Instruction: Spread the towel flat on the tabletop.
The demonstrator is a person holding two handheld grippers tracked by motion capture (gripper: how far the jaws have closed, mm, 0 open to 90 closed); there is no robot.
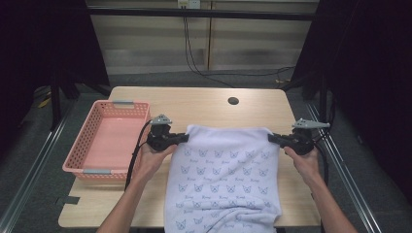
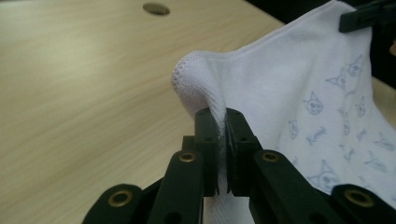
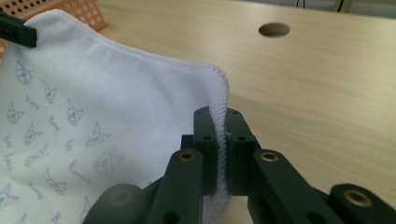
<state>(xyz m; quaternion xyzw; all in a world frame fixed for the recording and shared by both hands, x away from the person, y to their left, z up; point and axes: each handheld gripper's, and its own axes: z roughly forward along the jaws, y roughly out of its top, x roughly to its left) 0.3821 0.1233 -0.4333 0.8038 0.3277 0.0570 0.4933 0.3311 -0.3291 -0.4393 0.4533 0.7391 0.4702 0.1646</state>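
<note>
Left gripper [image 1: 180,138] and right gripper [image 1: 273,138] each pinch 1 far corner of the cat-print towel [image 1: 226,170]. Keep both fingers clamped, hem taut and level across the table [image 1: 204,102] while folding.

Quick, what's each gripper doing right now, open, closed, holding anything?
Left gripper: shut on the towel's far left corner.
Right gripper: shut on its far right corner.

your left black two-jaw gripper [image 1: 183,138] pinches the far left corner of the white cat-print towel [image 1: 224,174], your right black gripper [image 1: 272,138] has the far right corner. the cloth spans between them and drapes over the near edge of the light wooden table [image 1: 204,104]. the pink plastic basket [image 1: 90,150] sits at your left.
</note>
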